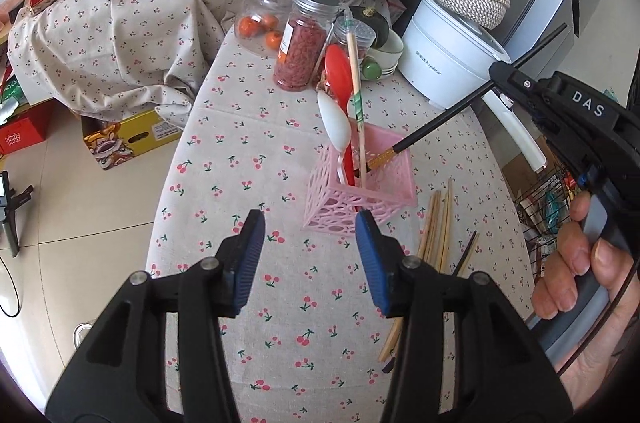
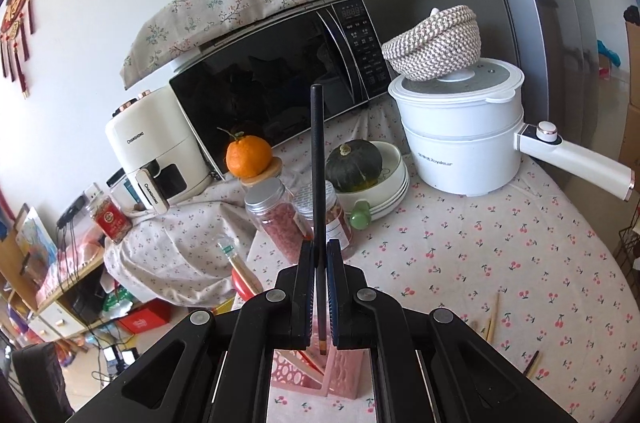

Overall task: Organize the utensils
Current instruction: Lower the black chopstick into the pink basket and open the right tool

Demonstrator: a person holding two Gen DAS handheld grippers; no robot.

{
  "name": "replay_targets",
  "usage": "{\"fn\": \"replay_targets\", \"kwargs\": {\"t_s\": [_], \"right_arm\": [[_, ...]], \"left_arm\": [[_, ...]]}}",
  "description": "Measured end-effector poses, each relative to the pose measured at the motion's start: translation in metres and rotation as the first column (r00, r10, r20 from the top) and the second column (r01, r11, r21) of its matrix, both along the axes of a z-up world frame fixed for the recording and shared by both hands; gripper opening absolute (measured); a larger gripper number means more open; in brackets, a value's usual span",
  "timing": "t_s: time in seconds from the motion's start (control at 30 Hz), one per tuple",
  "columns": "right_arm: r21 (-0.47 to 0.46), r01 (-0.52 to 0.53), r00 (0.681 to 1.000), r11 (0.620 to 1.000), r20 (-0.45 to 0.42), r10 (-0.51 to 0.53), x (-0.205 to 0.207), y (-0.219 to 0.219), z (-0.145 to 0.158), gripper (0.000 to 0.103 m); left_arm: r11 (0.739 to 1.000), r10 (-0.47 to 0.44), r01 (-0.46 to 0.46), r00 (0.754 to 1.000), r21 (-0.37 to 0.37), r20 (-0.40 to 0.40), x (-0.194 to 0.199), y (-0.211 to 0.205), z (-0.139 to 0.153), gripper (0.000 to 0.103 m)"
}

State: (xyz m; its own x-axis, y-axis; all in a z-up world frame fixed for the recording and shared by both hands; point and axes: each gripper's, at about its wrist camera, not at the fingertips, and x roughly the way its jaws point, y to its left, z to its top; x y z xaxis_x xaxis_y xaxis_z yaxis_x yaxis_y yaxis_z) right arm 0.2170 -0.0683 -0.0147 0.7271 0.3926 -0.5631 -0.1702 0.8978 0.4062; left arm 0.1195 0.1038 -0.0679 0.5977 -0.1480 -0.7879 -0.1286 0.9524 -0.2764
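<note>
The right tongs [image 2: 320, 259] are closed tight on 1 slim black chopstick with a gold patterned tip [image 1: 440, 121], gripping near mid-shaft; its tip sits inside the pink lattice plastic utensil basket [image 1: 394, 193], entering from 2 o'clock. The basket already holds a red plastic spoon [image 1: 338, 71], a white plastic spoon [image 1: 334, 123] and a pale wooden chopstick [image 1: 356, 79]. The left tongs [image 1: 310, 247] gape wide and empty at the basket's 6 o'clock. Loose bamboo chopsticks [image 1: 434, 227] lie on the cherry-print counter [image 1: 224, 151] at its 4 o'clock. The stick looks light, stiff and smooth, likely to pivot in the pads; the basket looks light enough to tip.
</note>
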Motion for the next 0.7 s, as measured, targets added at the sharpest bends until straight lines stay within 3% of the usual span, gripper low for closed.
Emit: {"fn": "replay_targets", "kwargs": {"t_s": [0.2,0.23,0.27,0.33,0.7], "right_arm": [[0.092,-0.026,0.994,0.995,-0.106,0.036,0.016,0.002,-0.026,0.012],[0.096,-0.023,0.993,0.995,-0.113,0.034,0.016,0.001,-0.027,0.023],[0.103,-0.021,0.993,0.994,-0.115,0.033,0.015,-0.001,-0.026,0.040],[0.122,-0.006,0.995,0.993,-0.096,0.018,0.011,-0.009,-0.019,0.059],[0.119,0.034,0.995,0.992,-0.092,-0.024,-0.020,-0.077,0.013,0.074]], "left_arm": [[1.000,-0.017,0.017,1.000,0.004,-0.018,0.004,-0.001,-0.005,0.049],[1.000,-0.023,0.023,1.000,0.006,-0.020,0.005,-0.003,-0.005,0.049],[0.999,-0.032,0.032,0.999,0.006,-0.022,0.005,-0.004,-0.006,0.051],[0.999,-0.049,0.049,0.999,0.009,-0.022,0.004,-0.008,-0.007,0.058],[0.990,-0.143,0.142,0.988,-0.009,-0.058,0.004,-0.036,-0.015,0.078]]}}
